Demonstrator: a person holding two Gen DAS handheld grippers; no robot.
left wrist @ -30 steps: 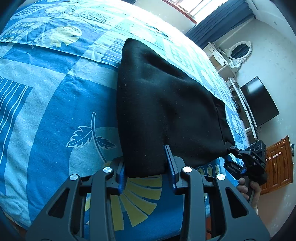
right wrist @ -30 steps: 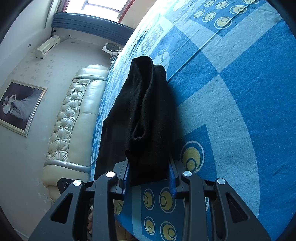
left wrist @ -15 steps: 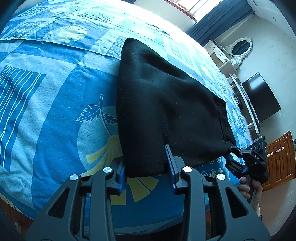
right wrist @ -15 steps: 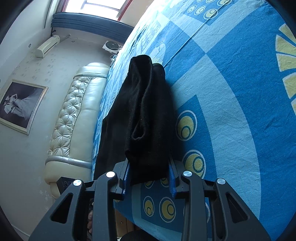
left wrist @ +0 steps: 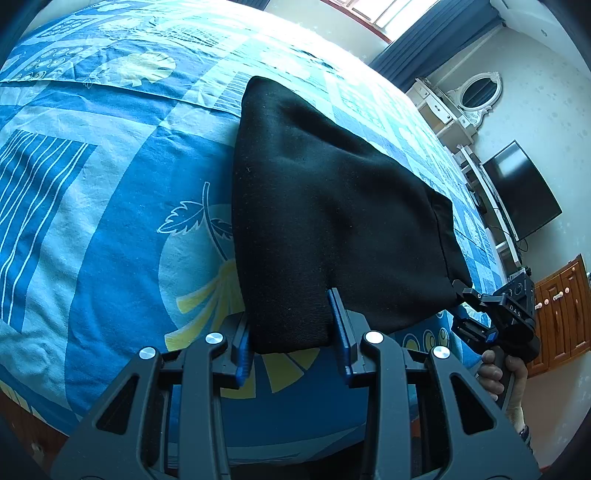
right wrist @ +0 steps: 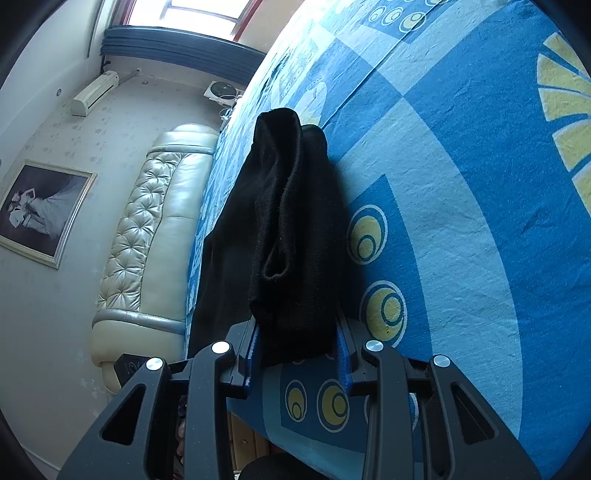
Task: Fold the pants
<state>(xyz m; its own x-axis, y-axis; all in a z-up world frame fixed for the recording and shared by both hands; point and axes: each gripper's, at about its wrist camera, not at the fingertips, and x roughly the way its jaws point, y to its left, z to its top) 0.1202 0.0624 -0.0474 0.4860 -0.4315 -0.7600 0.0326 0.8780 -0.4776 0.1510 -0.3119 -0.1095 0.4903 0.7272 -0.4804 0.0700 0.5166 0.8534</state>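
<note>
Black pants (left wrist: 332,221) pinched between both claws, seemingly lifted above bedspread (left wrist: 110,221)

One pair of black pants (left wrist: 332,206), two grippers (left wrist: 293,328) (right wrist: 299,343), one bed (left wrist: 92,221), one television (left wrist: 524,192), one framed picture (right wrist: 40,210).

You're working in strong daylight from the window (left wrist: 373,14) at the far end of the bed (left wrist: 110,206), which blows the bedspread's far edge out to white glare, while the black pants (left wrist: 325,221) swallow nearly all fold detail and cast a soft shadow beside them in the right wrist view. Both fisheye views bend hard toward dark corners, yet focus holds sharp.
</note>
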